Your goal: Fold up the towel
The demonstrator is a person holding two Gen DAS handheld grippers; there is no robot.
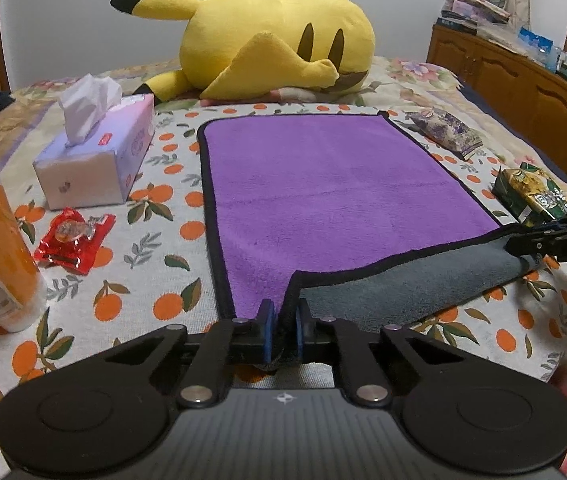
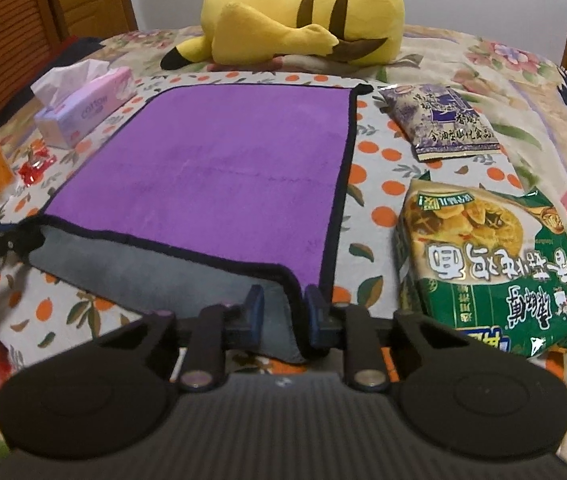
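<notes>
Left gripper [image 1: 284, 316] and right gripper [image 2: 284, 304] each pinch a near corner of the purple black-edged microfibre towel [image 1: 323, 184], grey underside lifted, ready to fold away.

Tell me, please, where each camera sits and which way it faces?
Left wrist: on the left gripper, facing across the towel toward the plush toy; jaws pinch the near left corner.
Right wrist: on the right gripper, same direction; jaws pinch the near right corner.
Shared: towel, plush toy, tissue box.
</notes>
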